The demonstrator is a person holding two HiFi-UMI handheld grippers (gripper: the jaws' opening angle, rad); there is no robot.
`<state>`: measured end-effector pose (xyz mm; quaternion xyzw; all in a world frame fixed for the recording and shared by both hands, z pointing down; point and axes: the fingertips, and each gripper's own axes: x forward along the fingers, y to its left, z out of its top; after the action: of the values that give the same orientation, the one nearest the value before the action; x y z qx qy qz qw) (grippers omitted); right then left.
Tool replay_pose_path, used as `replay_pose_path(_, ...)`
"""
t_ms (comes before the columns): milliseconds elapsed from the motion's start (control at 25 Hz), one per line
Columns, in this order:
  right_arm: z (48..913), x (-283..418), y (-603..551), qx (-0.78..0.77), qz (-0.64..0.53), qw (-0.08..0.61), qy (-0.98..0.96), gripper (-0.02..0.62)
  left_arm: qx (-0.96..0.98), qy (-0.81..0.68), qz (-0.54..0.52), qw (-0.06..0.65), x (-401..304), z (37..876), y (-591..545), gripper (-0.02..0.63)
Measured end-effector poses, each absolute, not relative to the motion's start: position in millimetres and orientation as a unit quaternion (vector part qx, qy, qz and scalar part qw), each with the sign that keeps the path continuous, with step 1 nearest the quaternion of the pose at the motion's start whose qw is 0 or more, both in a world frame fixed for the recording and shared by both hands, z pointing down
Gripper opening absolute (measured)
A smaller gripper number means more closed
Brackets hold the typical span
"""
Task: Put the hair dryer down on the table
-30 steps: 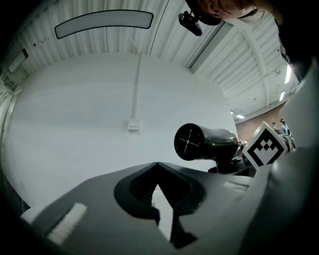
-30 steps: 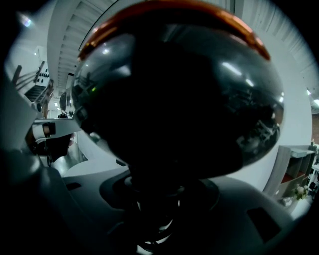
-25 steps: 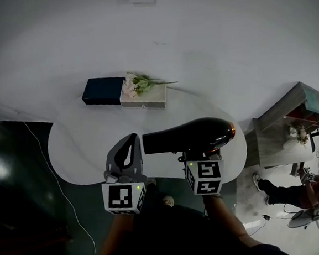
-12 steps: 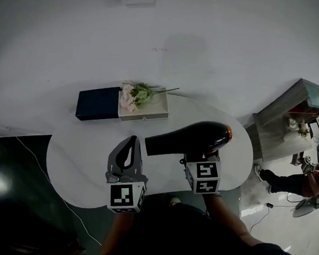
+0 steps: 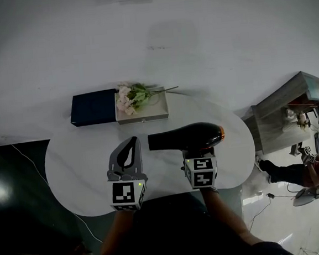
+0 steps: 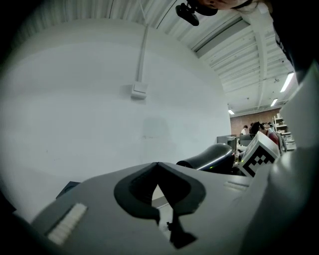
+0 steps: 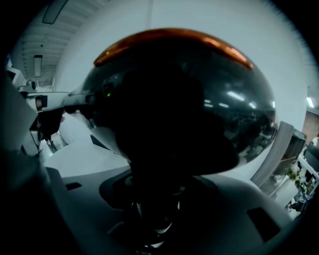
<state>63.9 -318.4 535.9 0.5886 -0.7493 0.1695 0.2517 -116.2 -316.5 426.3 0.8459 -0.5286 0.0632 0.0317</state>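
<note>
1. Table [image 5: 79, 164]: a white, rounded top seen from above, set against a pale wall, with dark floor to its left.
2. Hair dryer [image 5: 187, 138]: black and glossy, with an orange ring at its rear end. It is carried over the near right part of the table. The barrel lies level, nozzle towards the left and rear end towards the right. It rests on no surface, and only its handle is supported, from below.
3. Right gripper [image 5: 198, 155]: its jaws stand partly apart and are clamped on the handle. In the right gripper view the dark body fills most of the field, directly above the jaws.
4. Left gripper [image 5: 131, 145]: it is just beside the nozzle, to its left, and apart from it. The left gripper view shows its jaws together, tips meeting, with nothing between them.
5. Dark blue box [image 5: 93, 107]: it lies at the far edge of the table, well apart from both grippers.
6. White box [image 5: 143, 114]: it sits just beside the blue one, to its right, with a bunch of flowers [image 5: 131, 95] lying on it.
</note>
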Motion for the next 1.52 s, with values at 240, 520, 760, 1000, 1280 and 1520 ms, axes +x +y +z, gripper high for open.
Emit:
replay_pose_path(240,572,67,-324,0.572,0.201,0.284,-0.743,0.218,0.845,-0.526,0.084,0.045,-111,447,-323,0.006)
replay_pose_path(520,601,73,-333,0.551,0.221,0.310,-0.743,0.218,0.843,-0.522,0.110,0.062,-101,470,-331,0.006)
replay_pose_path(760,624,79,-339,0.536,0.231,0.325,-0.744,0.219,0.846,-0.513,0.126,0.075,-90,486,-334,0.006)
replay_pose_path(1000,641,88,-343,0.526,0.268,0.311,-0.745,0.218,0.847,-0.508,0.132,0.086,-81,495,-339,0.006)
replay_pose_path(1280,661,87,-340,0.499,0.297,0.314,-0.751,0.218,0.849,-0.502,0.138,0.090,-75,500,-343,0.008)
replay_pose_path(1520,675,96,-339,0.499,0.319,0.328,-0.736,0.218,0.850,-0.498,0.141,0.097,-70,503,-344,0.006)
